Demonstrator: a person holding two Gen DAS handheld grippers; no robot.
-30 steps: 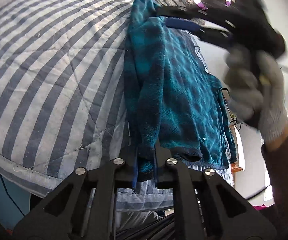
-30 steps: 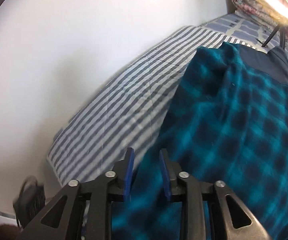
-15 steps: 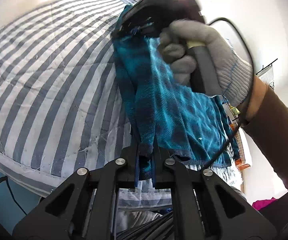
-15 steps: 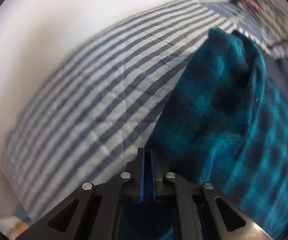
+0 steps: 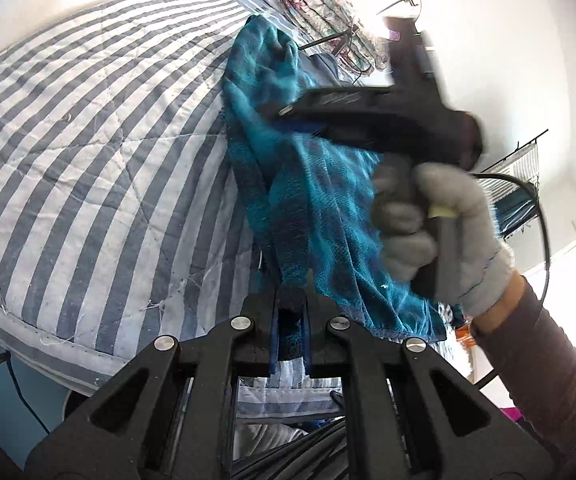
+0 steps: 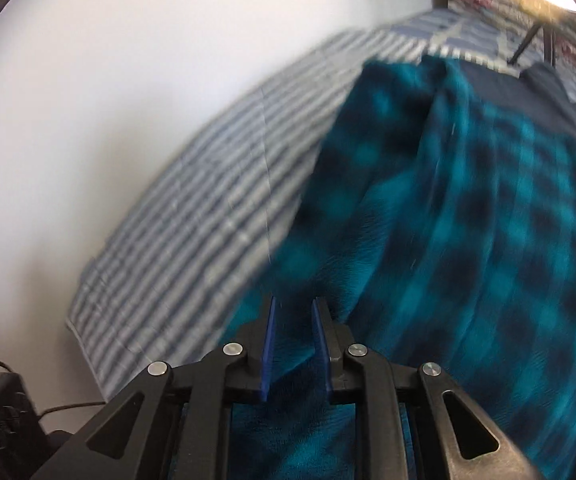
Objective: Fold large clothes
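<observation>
A teal and dark plaid fleece garment [image 5: 320, 200] lies on the striped bed quilt [image 5: 99, 140]. My left gripper [image 5: 291, 312] is shut on a fold at its near hem, and the cloth runs taut away from the pads. My right gripper [image 6: 292, 320], held by a gloved hand [image 5: 440, 224], hovers over the garment [image 6: 468, 220]. Its jaws are opening, and the blue pads [image 6: 268, 344] stand apart. Fleece shows through the gap, but nothing is pressed between them. In the left wrist view the right gripper [image 5: 288, 114] reaches over the garment's far part, blurred.
A white wall [image 6: 147, 80] runs along the quilt's far side. A floral bundle [image 5: 328, 12] and a thin metal stand [image 5: 400, 4] sit at the head of the bed. A dark box with a cable [image 6: 3, 412] lies on the floor.
The right gripper's pads were shut at the garment's edge half a second ago and now stand apart. The right hand has shifted lower and to the right. The left grip is unchanged.
</observation>
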